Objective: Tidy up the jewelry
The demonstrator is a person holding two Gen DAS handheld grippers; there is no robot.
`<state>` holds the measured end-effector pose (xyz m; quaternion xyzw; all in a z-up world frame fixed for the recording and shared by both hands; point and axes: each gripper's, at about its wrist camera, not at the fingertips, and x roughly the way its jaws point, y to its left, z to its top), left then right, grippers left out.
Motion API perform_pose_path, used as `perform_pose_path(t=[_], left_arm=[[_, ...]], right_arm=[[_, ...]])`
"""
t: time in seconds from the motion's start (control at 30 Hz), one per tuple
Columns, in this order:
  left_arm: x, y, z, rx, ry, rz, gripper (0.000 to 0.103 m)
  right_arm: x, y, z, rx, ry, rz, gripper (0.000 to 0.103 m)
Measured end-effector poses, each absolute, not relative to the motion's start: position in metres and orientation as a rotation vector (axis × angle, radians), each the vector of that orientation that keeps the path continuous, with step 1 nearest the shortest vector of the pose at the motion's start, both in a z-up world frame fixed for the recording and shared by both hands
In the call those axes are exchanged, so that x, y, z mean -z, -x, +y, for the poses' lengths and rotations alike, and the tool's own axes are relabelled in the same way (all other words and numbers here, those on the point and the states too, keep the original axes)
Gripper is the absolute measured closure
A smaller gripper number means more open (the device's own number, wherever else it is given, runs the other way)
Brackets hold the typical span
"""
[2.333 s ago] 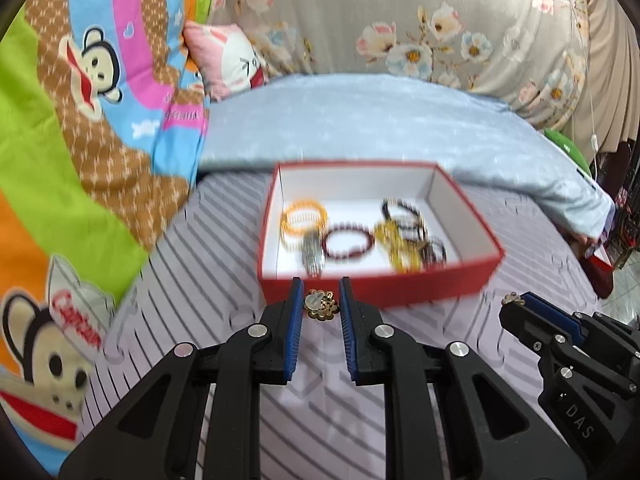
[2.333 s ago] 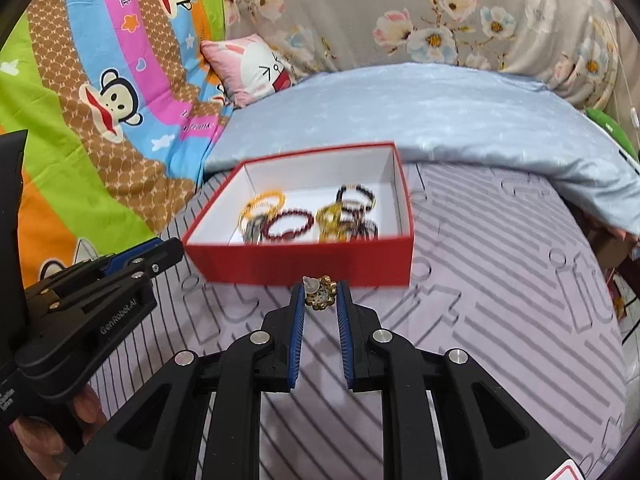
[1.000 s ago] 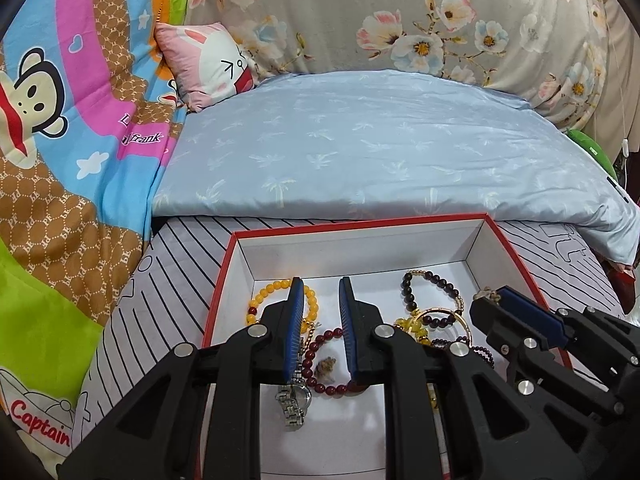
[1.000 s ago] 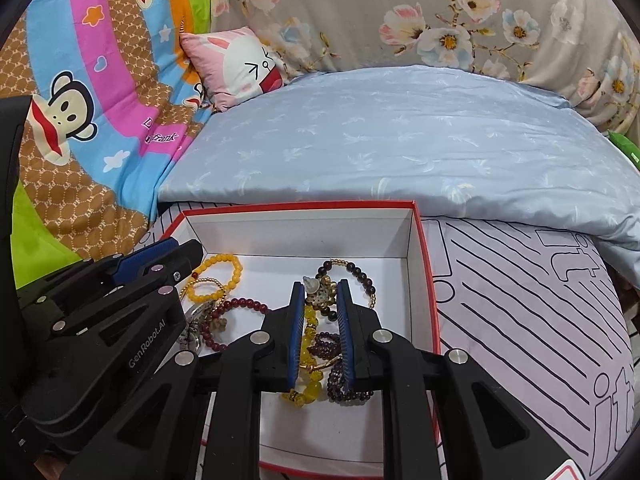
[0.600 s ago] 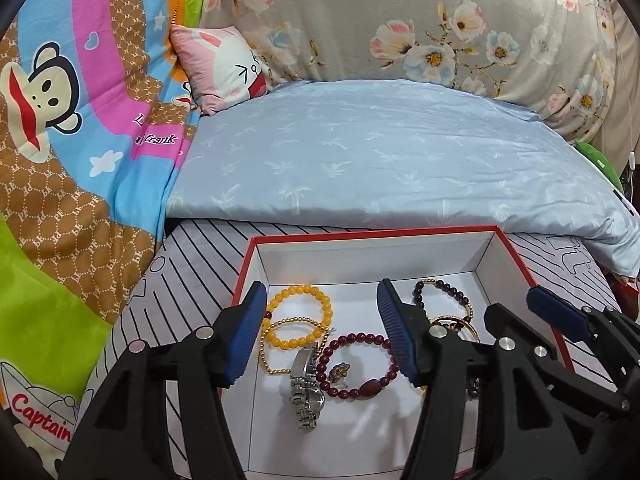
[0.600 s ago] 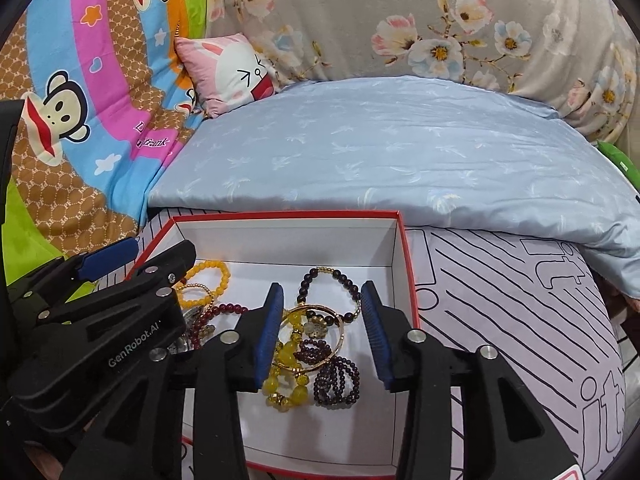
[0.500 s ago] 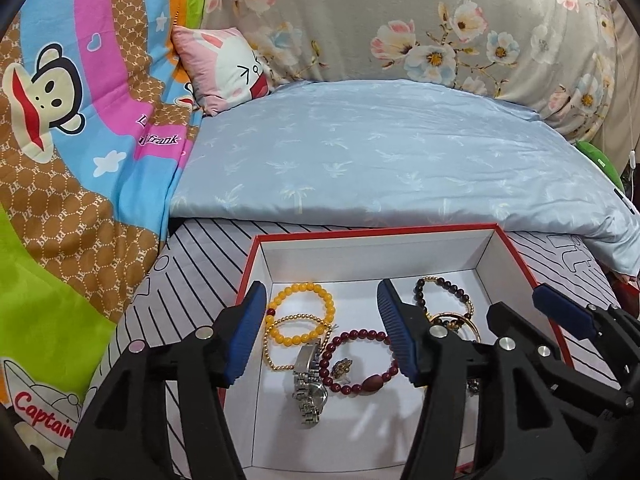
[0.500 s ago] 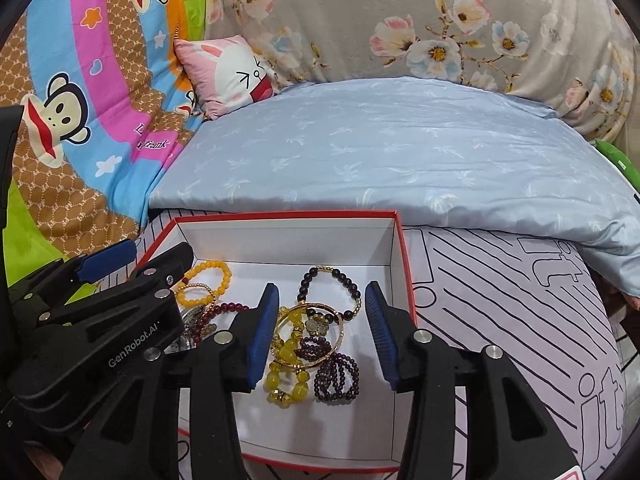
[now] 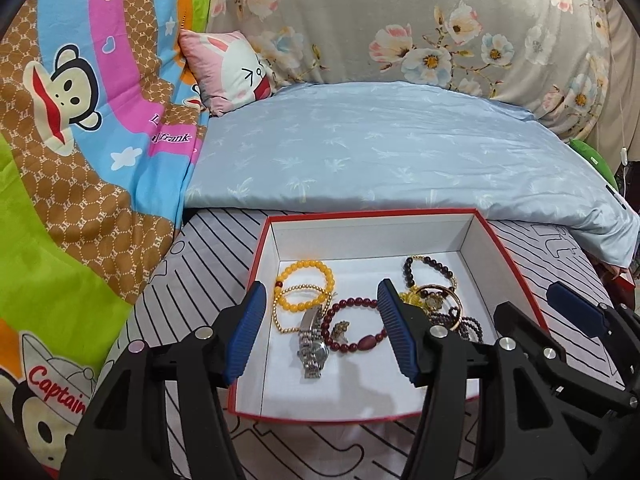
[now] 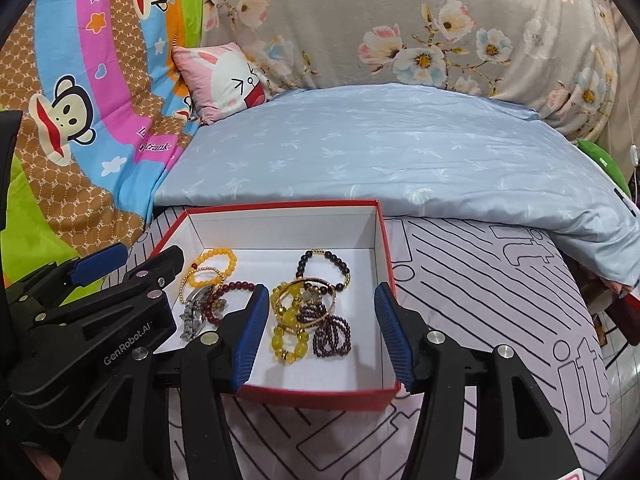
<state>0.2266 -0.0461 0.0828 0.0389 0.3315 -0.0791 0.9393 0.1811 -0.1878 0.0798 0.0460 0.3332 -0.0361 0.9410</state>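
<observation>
- Both small gold charms, earlier pinched, now lie in the red box (image 9: 516, 276).
- Left tongs (image 9: 320, 332): jaws half open, empty, charm (image 9: 339, 327) directly below.
- Right tongs (image 10: 318, 324): jaws just been opening, empty, over the bracelet pile (image 10: 304, 312).

Over the red box (image 10: 320, 394), the right gripper (image 10: 318, 330) has just been opening, nothing between its jaws; yellow bracelet (image 10: 289, 334) inside.

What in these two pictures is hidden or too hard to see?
- Left view: the right side of the bracelet pile is behind the left gripper's finger.
- Right view: the watch is partly behind the left gripper.
- Both views: the small charms in the box are too small to identify.
- The hands holding the grippers are out of frame.
</observation>
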Motion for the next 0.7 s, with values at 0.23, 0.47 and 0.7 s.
perform_pose_path(t=[0.23,0.47,0.7], left_arm=[[-0.079,-0.206,-0.037,0.136,-0.061,0.697,0.033],[-0.075,-0.188,-0.028,0.113,-0.046,0.699,0.021],[-0.074,-0.174,-0.024,0.107,-0.032,0.7,0.017]], right_arm=[[-0.079,-0.154,-0.186,0.137,-0.092,0.679,0.036],[-0.074,-0.134,-0.19,0.173,-0.102,0.678,0.025],[-0.073,-0.121,-0.189,0.197,-0.103,0.681,0.022]])
